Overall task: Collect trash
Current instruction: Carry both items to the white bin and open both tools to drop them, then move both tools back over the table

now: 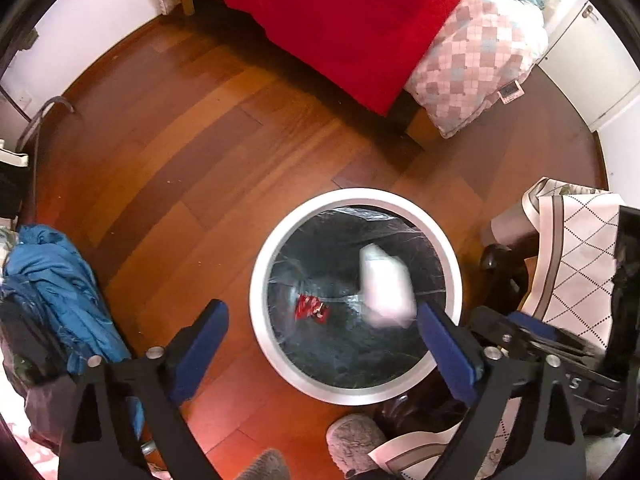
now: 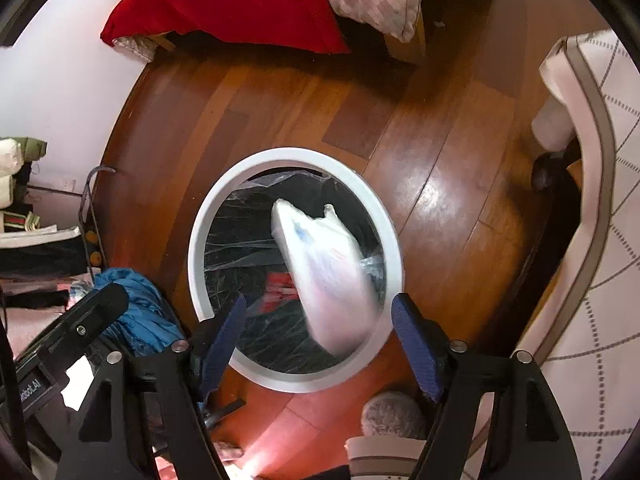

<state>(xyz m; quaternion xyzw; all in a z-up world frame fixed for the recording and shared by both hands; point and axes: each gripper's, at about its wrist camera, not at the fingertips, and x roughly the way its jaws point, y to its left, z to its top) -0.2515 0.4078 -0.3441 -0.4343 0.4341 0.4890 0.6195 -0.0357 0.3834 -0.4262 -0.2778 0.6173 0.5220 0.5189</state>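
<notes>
Left wrist view. The left gripper (image 1: 320,332) hangs above the round white-rimmed bin (image 1: 456,280), its blue fingers (image 1: 200,352) set wide apart with nothing between them. A blurred white plastic bag (image 1: 386,286) shows over the bin's opening, on the side nearer the right gripper (image 1: 532,328), whose dark frame enters at the right edge; from here its finger spacing cannot be read. A red wrapper (image 1: 312,309) lies at the bottom, on the clear liner (image 1: 340,352). The wooden floor (image 1: 200,152) around the bin, the red blanket (image 1: 320,12) and a blue jacket (image 1: 52,276) at the left carry no visible loose trash.

Right wrist view. The right gripper (image 2: 318,334) also stands with its fingers (image 2: 416,348) spread, gripping nothing. The white plastic bag (image 2: 324,268) is smeared by motion and sits in front of the bin (image 2: 200,248) mouth, its lower end overlapping the near rim; whether it touches the rim cannot be told. The red wrapper (image 2: 280,284) is partly hidden behind it.

Risk, as a judgement. The bag appears released close to the near rim, so it may catch there and drape or slide out onto the floor (image 2: 420,160) beside the grey slipper (image 2: 394,412). Being light, it may also settle on top of the liner rather than sink, and could drag the liner's loose edge inward.
</notes>
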